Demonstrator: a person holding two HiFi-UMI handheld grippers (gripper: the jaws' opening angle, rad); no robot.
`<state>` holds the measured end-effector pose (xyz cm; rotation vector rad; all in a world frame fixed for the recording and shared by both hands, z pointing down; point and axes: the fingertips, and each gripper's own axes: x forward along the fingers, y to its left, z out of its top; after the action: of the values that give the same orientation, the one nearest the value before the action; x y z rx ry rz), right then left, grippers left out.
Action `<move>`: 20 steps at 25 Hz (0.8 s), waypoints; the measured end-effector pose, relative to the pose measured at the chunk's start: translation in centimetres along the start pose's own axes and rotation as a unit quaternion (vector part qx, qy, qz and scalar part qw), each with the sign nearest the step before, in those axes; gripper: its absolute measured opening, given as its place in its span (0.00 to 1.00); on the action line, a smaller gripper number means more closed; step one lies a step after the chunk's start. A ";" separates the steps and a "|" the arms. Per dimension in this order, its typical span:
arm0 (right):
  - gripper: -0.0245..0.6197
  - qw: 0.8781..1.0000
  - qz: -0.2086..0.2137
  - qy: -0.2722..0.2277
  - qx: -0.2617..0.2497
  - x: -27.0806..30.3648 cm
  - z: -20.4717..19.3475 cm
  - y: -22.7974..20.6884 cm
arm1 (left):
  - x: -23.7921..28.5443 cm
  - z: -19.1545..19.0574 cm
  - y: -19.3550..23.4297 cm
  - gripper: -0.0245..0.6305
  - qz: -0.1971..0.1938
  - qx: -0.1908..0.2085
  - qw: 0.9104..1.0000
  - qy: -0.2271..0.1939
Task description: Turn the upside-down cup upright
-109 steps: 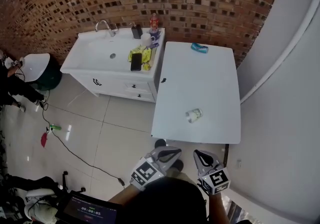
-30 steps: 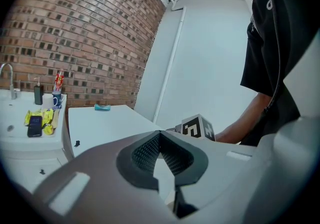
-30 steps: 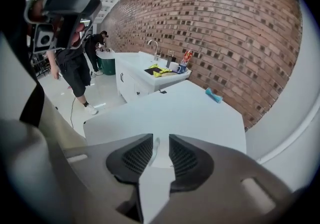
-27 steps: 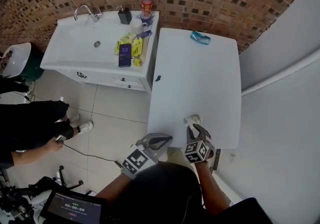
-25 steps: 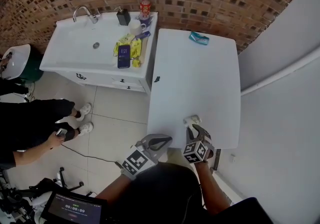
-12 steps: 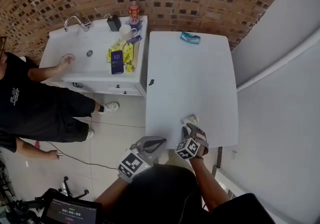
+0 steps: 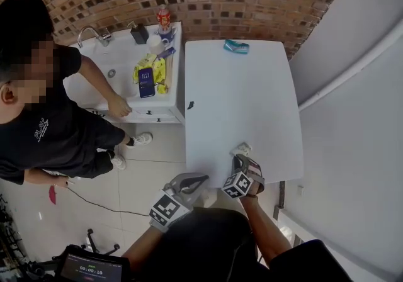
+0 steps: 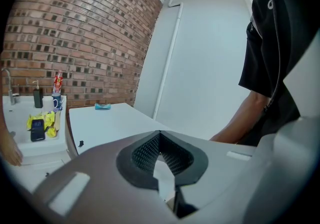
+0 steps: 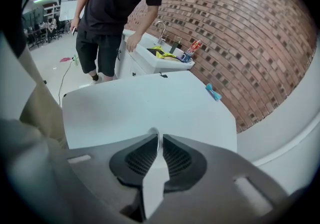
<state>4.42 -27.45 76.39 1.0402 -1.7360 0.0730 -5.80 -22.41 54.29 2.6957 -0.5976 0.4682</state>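
- Cup: on the bench, by its near edge, straight ahead of my right hand-held gripper and touching its tips. It shows too small for me to tell its long axis.
- Right hand-held gripper: clenched on a thin white edge, which I judge to be the cup's wall.
- Left hand-held gripper: clenched, empty, off the bench's near edge, farther from the cup than the right.
- Writing: none legible on the cup. The screen of the phone on the sink top is too small to read.
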 end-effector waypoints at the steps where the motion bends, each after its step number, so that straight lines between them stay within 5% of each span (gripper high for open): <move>1: 0.08 1.000 -0.002 0.001 0.002 -0.1 0.1 -0.1 | -0.1 0.0 0.0 0.06 -0.001 0.001 1.000 0.000; 10: 0.06 0.998 -0.010 -0.007 0.059 -0.6 0.1 -2.4 | 0.3 -0.2 -0.1 0.06 0.003 0.001 1.000 -0.008; 20: 0.05 0.980 0.019 -0.014 0.200 -2.3 -0.5 -4.8 | 0.6 0.5 -0.2 0.06 0.002 0.004 1.000 -0.015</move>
<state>8.10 -28.78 72.82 1.3018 -1.8088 0.4482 -5.12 -22.64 53.99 2.7133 -0.6114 0.4332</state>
